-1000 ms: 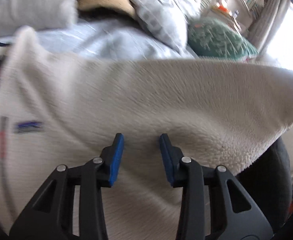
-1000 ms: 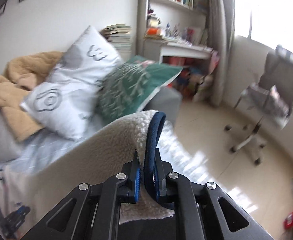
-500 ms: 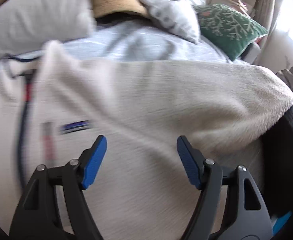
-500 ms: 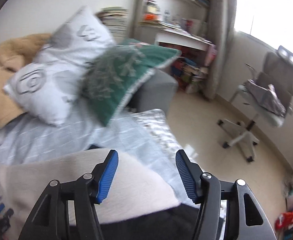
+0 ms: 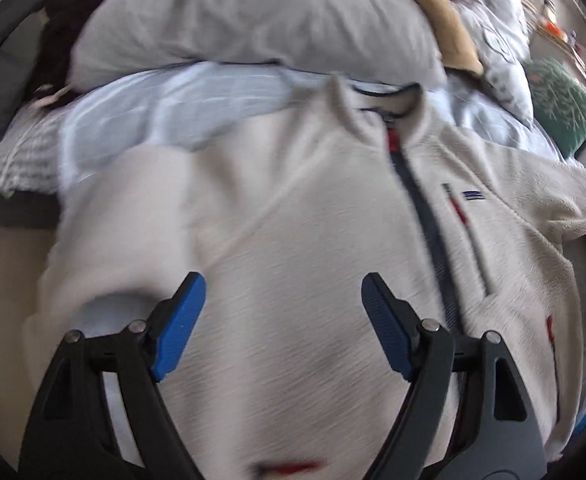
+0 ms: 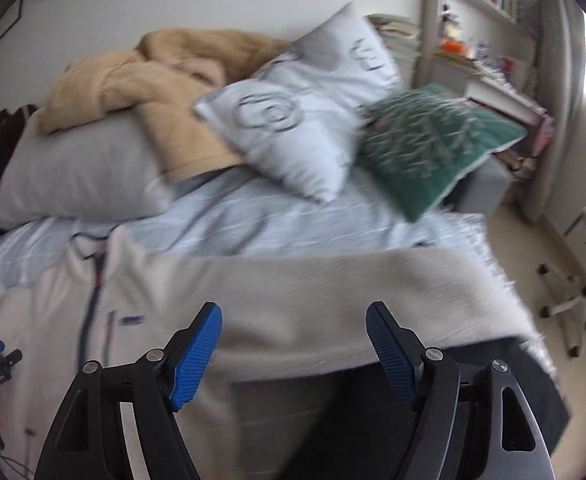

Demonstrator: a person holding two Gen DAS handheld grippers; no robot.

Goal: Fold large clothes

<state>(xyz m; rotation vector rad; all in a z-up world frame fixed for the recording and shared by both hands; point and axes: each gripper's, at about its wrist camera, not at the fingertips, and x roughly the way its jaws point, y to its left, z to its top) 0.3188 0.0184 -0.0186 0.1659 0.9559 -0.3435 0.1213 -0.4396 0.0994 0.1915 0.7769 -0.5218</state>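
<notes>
Left gripper over the fleece: jaws opening, nothing between them. Fleece lies front-up on the bed, collar at 12 o'clock, likely spread for folding. Right gripper: jaws opening, empty, above the sleeve reaching toward 3 o'clock.

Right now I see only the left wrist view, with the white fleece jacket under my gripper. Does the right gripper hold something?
Observer: No. The right gripper is opening, with nothing between its pads; the fleece jacket lies below it.
Operator: Where does the sleeve on that side end?
Observer: The sleeve stretches flat across the striped sheet, up to the edge of the bed.
Operator: What is beyond that edge?
Observer: The floor, and on it the wheeled base of an office chair.
</notes>
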